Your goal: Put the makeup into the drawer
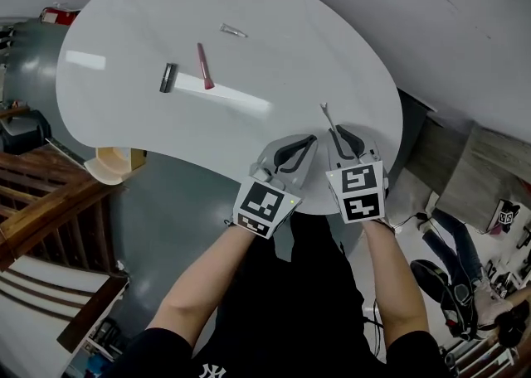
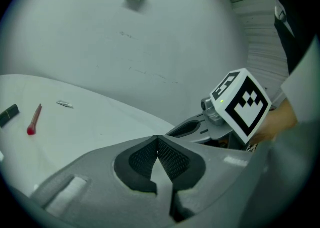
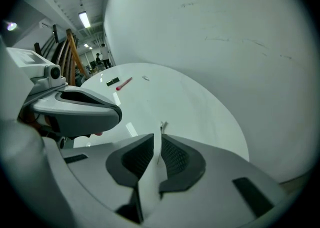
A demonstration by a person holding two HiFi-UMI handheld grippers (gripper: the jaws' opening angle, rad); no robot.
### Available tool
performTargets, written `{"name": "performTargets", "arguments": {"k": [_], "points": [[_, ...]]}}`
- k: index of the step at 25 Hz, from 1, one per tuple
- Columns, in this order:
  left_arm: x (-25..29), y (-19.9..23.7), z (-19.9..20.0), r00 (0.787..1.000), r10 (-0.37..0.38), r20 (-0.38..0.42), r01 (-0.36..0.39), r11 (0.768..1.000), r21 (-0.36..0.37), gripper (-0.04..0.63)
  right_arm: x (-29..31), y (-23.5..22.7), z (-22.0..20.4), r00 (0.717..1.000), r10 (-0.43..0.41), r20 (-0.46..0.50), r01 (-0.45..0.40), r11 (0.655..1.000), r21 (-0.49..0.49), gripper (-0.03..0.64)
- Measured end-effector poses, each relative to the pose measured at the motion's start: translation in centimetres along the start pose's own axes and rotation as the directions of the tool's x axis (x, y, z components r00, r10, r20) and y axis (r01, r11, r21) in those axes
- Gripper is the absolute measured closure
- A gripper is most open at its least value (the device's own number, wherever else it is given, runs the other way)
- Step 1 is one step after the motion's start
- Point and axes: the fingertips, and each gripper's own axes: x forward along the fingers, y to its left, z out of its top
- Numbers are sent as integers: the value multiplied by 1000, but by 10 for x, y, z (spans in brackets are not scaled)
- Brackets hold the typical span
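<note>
- White table (image 1: 274,53), kidney-shaped, with a smooth glossy top. We list four small makeup pieces: three lie on it and one is held over it.
- Pink stick (image 1: 203,66), slim with a darker red end. It lies flat on the far left part of the top, well apart from both grippers.
- Black piece (image 1: 168,78), short and oblong. It lies flat just beside the pink stick, on its left in the head view, and the two do not touch.
- Small silvery piece (image 1: 233,31), lying farther back on the table than the pink stick and apart from it. We cannot make out what kind of item it is.
- Thin pale stick (image 1: 328,119), held by the right gripper. Its free end points away from us, over the near right part of the table.
- Right gripper (image 3: 160,139), clenched on the thin pale stick. The ribbed pads stand almost together, and the tip of the stick shows just above them in the right gripper view.
- Left gripper (image 2: 158,141), pads pressed together at the tips with nothing between them. It hangs over the near edge of the table, just beside the right gripper.
- Both forearms are bare, and each hand is behind its marker cube in the head view.
- Cream round object (image 1: 112,162), partly tucked under the left edge of the table.
- Wooden rails (image 1: 41,194), brown, at the left of the head view, below table level.
- Grey floor (image 1: 166,219) beneath the table and around us.
</note>
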Motion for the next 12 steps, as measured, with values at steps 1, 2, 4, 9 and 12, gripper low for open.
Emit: {"name": "performTargets", "arguments": {"k": [1,2,4,9,12], "points": [[2,2,-2,1000,1,-1,-1,1000,-4,586,4,-1,-2,1000,-1,-13,1,1000,-2,563],[3,3,-3,1000,2,-3,-2,1000,-8,586,8,-3,-4,1000,-2,-25,2,1000,-4,561],[6,6,-7,1000,4,-5,-4,1000,-16,586,15,-4,-8,999,-4,-50,4,1000,-10,561],[7,14,-13,1000,13,-12,-14,999,-38,586,28,-4,-12,995,-13,-98,10,1000,-25,561],[7,17,-15,1000,17,-14,-17,999,-46,586,31,-4,-13,991,-28,-128,21,999,-50,561]]}}
